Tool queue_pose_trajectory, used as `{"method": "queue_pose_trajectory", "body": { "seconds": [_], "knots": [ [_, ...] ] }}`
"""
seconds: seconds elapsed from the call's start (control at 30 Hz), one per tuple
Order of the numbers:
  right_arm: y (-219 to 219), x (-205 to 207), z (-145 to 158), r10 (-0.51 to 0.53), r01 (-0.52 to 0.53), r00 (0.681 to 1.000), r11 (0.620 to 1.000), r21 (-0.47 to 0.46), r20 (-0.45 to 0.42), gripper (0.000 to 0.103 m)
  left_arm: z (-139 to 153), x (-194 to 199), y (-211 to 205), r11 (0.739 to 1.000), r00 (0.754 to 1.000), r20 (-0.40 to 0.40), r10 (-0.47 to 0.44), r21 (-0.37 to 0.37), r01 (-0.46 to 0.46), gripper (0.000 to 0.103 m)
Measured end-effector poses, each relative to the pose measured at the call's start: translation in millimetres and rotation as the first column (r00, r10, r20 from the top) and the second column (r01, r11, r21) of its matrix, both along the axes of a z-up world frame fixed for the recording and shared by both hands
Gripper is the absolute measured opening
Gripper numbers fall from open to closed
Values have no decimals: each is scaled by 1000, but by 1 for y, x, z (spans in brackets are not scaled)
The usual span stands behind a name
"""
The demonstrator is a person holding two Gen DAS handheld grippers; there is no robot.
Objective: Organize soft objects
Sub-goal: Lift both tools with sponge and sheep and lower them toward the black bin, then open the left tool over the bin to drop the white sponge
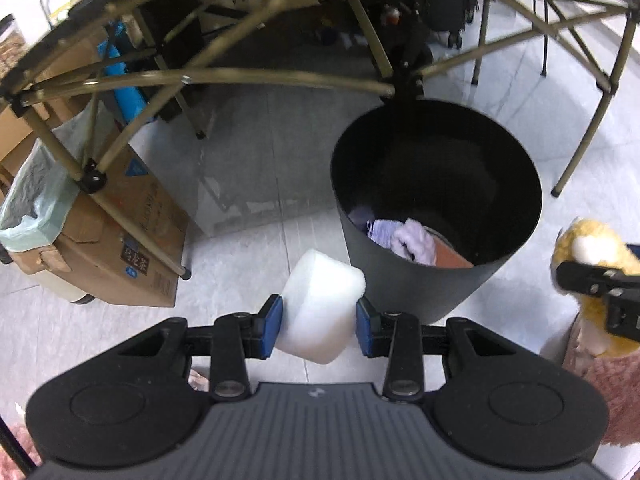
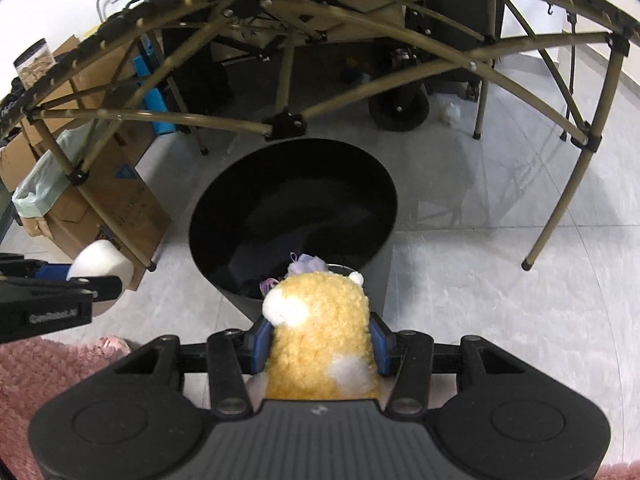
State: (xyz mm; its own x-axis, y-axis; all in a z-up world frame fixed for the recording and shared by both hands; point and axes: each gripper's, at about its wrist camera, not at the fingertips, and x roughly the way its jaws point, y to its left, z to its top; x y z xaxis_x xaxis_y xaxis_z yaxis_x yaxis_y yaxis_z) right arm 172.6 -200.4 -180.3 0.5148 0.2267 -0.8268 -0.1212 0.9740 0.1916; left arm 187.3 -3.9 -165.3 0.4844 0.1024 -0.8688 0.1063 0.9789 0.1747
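The left gripper point(image 1: 319, 326) is closed on a white foam block point(image 1: 322, 306), smooth, matte and rounded at its corners, pinched between the blue pads point(image 1: 271, 326). The block is held above the pale tiled floor point(image 1: 256, 264), just beside the near-left wall of a black bin point(image 1: 436, 292).

The right gripper point(image 2: 320, 342) is clamped on a yellow plush toy point(image 2: 320, 336) with curly, woolly pile and white patches. The toy sits upright between the fingers, above the near rim of the bin point(image 2: 224, 264).

The bin is round, tapered and smooth, with a dull dark shell. Inside lie lilac fuzzy cloths point(image 1: 404, 236) and a flat reddish-brown piece point(image 1: 452, 258).

A pink shaggy rug point(image 2: 44, 376) lies under the grippers. Behind the bin stand olive metal table legs point(image 2: 560, 200) joined by black plastic couplings, and a cardboard box point(image 1: 132, 248) with a pale green bag point(image 1: 32, 200) beside it.

The left wrist view shows the bin's contents plainly, and the right gripper at its right edge only in part. The right wrist view hides most of the contents behind the toy, but shows the foam block from the side point(image 2: 102, 268) and a dark wheel point(image 2: 400, 110) further back.
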Motion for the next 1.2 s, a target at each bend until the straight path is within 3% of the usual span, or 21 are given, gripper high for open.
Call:
{"method": "queue_pose_trajectory", "body": {
  "seconds": [0.6,1.2],
  "knots": [
    [-14,13,-6,-67,67,998,997,-26,-18,47,-20,20,-27,998,997,-61,-56,-7,56,38],
    [-39,29,12,-158,161,986,985,-53,59,47,-3,67,-64,997,998,3,-68,-38,68,38]
  ]
}}
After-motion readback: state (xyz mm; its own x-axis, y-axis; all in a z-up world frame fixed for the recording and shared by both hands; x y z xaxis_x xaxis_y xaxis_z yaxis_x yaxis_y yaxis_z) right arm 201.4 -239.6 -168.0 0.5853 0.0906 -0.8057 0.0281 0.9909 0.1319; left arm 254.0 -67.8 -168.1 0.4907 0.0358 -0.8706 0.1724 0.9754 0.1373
